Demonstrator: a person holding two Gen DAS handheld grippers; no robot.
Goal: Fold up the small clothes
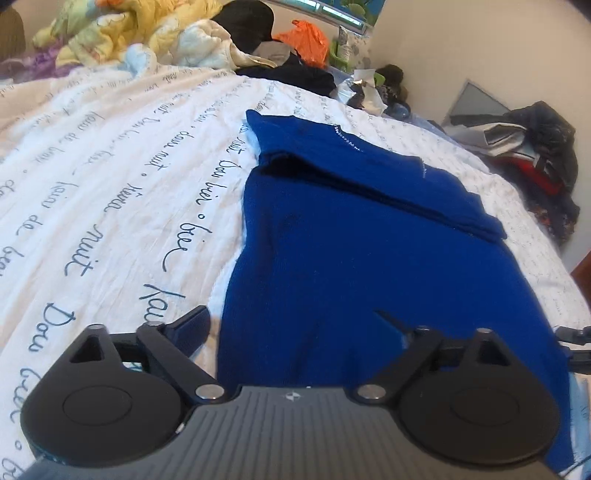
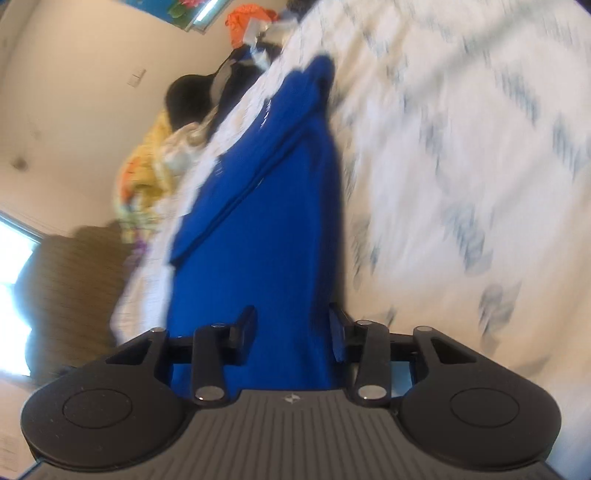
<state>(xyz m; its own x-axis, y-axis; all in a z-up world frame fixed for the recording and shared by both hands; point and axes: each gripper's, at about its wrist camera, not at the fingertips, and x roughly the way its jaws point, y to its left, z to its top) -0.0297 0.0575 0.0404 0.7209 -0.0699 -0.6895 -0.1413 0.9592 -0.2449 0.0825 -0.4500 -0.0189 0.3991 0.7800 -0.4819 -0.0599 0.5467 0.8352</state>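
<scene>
A royal-blue knit garment lies flat on the white bedsheet with dark script, one sleeve folded across its upper part. My left gripper hovers open and wide at the garment's near hem, its left finger over the sheet and its right finger over the blue cloth. The right wrist view is rolled and blurred. There my right gripper stands partly open at the near edge of the garment. Blue cloth shows between its fingers, which are apart from it. Part of the right gripper shows at the hem's right corner.
Crumpled yellow bedding, a black item and an orange bag lie at the bed's far end. Dark clothes are heaped beside the wall at the right. Brown wooden furniture stands past the bed.
</scene>
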